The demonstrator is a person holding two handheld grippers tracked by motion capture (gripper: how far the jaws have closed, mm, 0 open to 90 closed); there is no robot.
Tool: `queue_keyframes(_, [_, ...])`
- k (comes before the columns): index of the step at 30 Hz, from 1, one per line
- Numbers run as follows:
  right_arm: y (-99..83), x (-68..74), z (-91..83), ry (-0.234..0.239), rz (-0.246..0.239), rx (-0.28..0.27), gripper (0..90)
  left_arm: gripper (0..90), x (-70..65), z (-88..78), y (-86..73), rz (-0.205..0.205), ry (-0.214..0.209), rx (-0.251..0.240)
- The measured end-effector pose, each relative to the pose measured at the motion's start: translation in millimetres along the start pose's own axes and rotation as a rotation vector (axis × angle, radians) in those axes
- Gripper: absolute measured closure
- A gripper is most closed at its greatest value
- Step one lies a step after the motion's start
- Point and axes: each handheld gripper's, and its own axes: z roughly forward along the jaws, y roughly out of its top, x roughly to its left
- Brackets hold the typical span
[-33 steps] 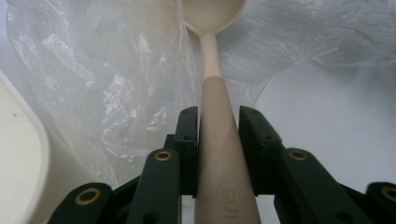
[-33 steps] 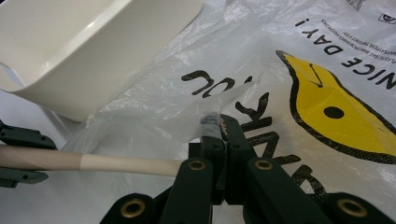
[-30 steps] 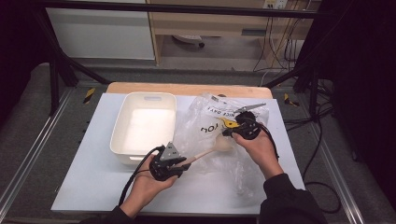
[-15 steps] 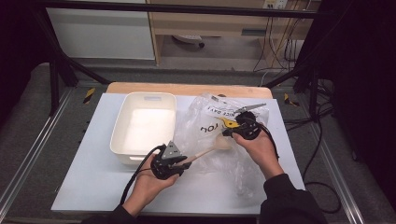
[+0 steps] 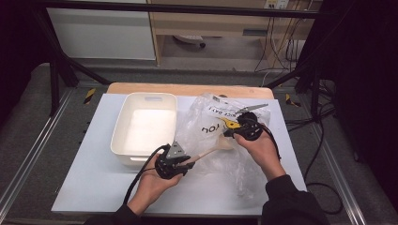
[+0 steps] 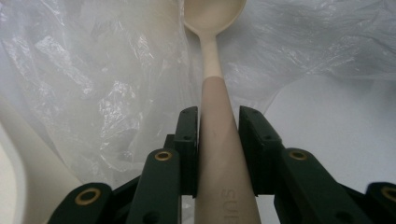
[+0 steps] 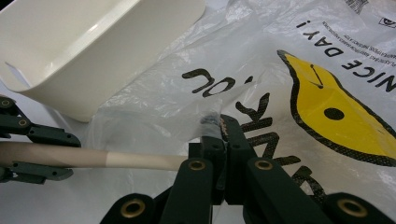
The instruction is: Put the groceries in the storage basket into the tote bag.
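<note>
Bin point(image 5: 146, 125): empty | left claw point(image 6: 218, 140): grips spoon point(image 6: 215, 56) | right claw point(image 7: 219, 128): pinches bag point(image 7: 261, 70)

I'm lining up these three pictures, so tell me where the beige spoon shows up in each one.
High view: the spoon lies slanted just right of centre, its handle in the left gripper.
Left gripper view: it runs up the middle from between the fingers, bowl at the top edge.
Right gripper view: its handle crosses the lower left.
Shared landmark: the clear plastic bag, also seen beside the spoon in both gripper views.

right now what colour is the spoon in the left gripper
Pale beige spoon, with a lighter cream bowl and neck; clearest in the left gripper view.
</note>
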Motion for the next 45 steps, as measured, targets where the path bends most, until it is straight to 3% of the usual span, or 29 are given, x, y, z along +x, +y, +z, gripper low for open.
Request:
queue_keyframes(26, [5.3,2.7,-11.9,0.002,-0.016,-0.018,90.0,69.2,-4.8,19.0,14.2,-0.006,-0.023,-0.021])
queue_keyframes(35, [5.7,4.0,-9.3,0.001,-0.022,-0.012,90.0,69.2,-11.3,17.6,25.0,0.003,-0.031,-0.041])
queue_keyframes(45, [5.1,7.2,-6.9,0.007,-0.029,-0.010,90.0,69.2,-15.9,28.6,37.5,-0.003,-0.023,-0.048])
